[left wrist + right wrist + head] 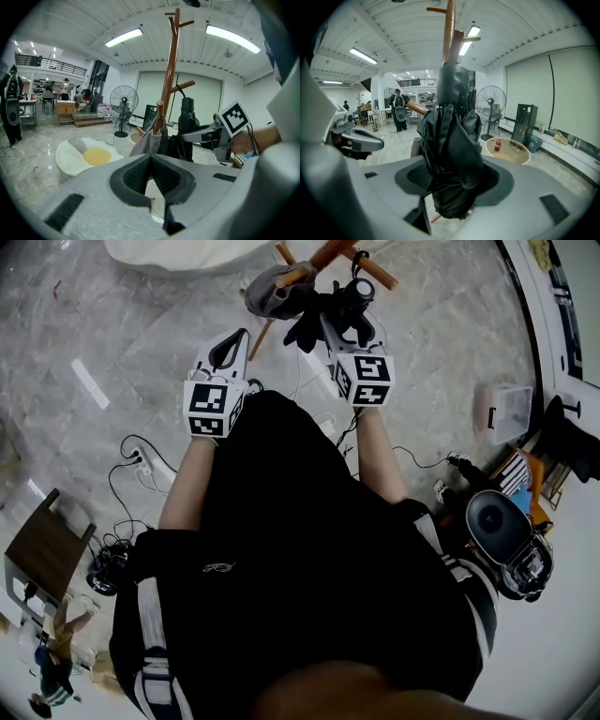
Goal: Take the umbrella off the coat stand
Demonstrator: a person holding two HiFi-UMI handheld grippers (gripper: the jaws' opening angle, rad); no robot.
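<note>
A black folded umbrella (450,154) hangs against the wooden coat stand (449,28). My right gripper (452,180) is shut on its lower bundle, and cloth fills the space between the pads. In the head view that gripper (342,310) reaches into the umbrella (328,320) under the stand's pegs (323,257). A grey bag (272,289) hangs on the stand to the left. My left gripper (242,338) sits just short of the bag, shut with nothing in it. In the left gripper view, the left gripper (151,161) points at the bag (147,140) and the stand (171,70).
A white egg-shaped cushion (89,157) lies on the marble floor left of the stand. A standing fan (123,101) and a round table with a red bottle (508,150) are behind. Cables (131,465), a plastic box (506,412) and a small brown table (42,554) surround the person.
</note>
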